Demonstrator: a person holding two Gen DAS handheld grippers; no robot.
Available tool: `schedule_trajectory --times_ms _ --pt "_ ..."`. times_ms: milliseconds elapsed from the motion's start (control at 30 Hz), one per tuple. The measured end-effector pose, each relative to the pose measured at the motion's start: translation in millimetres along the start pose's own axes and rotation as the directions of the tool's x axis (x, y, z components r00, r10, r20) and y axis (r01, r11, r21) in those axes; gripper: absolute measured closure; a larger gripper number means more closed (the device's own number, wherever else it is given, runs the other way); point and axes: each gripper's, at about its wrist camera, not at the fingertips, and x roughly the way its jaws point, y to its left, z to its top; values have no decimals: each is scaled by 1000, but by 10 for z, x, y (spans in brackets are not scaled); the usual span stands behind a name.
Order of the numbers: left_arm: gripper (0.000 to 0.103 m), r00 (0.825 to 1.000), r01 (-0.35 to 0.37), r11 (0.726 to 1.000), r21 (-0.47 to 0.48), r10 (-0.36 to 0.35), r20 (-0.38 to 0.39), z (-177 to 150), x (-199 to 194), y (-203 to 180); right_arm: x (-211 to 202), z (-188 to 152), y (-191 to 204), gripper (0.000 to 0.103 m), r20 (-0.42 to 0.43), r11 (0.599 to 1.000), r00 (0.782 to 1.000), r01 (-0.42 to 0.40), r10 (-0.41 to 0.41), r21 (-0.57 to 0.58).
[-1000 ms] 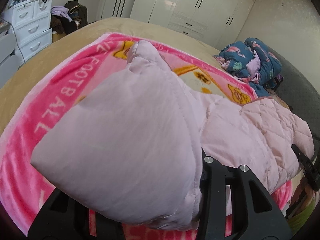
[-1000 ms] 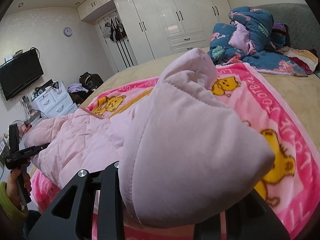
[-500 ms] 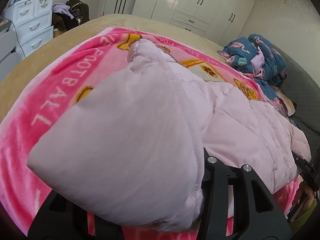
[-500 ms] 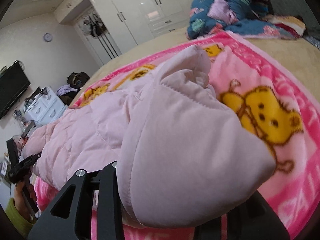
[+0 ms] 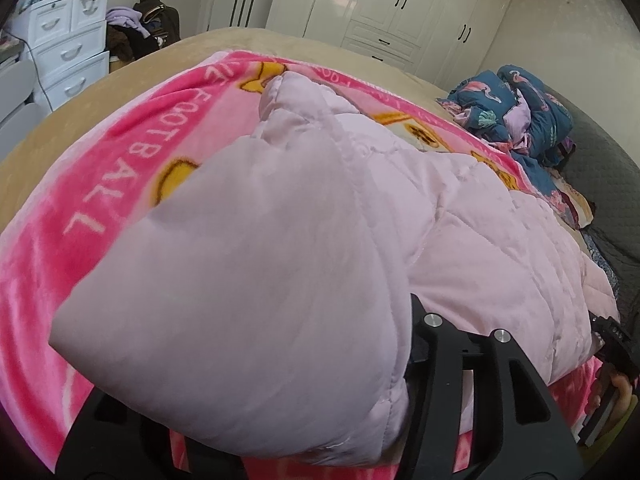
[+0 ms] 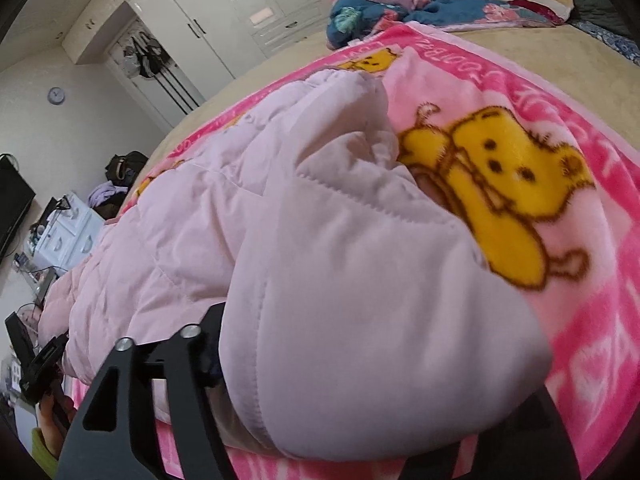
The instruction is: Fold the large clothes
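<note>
A pale pink quilted jacket [image 5: 480, 240] lies across a pink cartoon blanket [image 5: 100, 200] on the bed. My left gripper [image 5: 256, 360] has one side of the jacket bunched between its fingers; the jaws are opening and the cloth still presses on the right finger [image 5: 424, 344]. In the right wrist view the jacket [image 6: 180, 240] has its other side draped through my right gripper [image 6: 376, 360], whose jaws are opening wide, with the left finger [image 6: 208, 340] off the cloth. Each view shows the other gripper, hand-held, at the frame's edge.
The blanket [image 6: 580, 240] covers a beige bed [image 5: 100, 100]. A heap of blue patterned bedding [image 5: 516, 108] sits at the bed's far side. White drawers [image 5: 64, 48] with clutter stand left of the bed, white wardrobes [image 5: 400, 12] behind.
Both grippers have sunk toward the bed with the jacket's folded sides. The right one has rolled and its jaws have spread apart; the left one's have barely widened.
</note>
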Motion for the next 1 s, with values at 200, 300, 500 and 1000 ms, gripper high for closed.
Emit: schedule_trajectory --times_ms 200,300,500,1000 --pt "53 1000 6 1000 -23 -6 -8 -40 -8 27 -92 -56 -104 9 -30 999 999 23 -22 35" --pt "49 1000 -1 1000 -31 1 -9 -57 -23 37 -165 -79 -142 5 -28 999 999 37 -36 33" --pt "29 999 -38 998 -49 37 -21 -117 -131 88 -339 -61 -139 5 -25 998 998 57 -57 3" --pt "9 988 -122 993 9 120 98 -427 -1078 -189 -1200 -251 586 4 172 962 985 55 -9 -266"
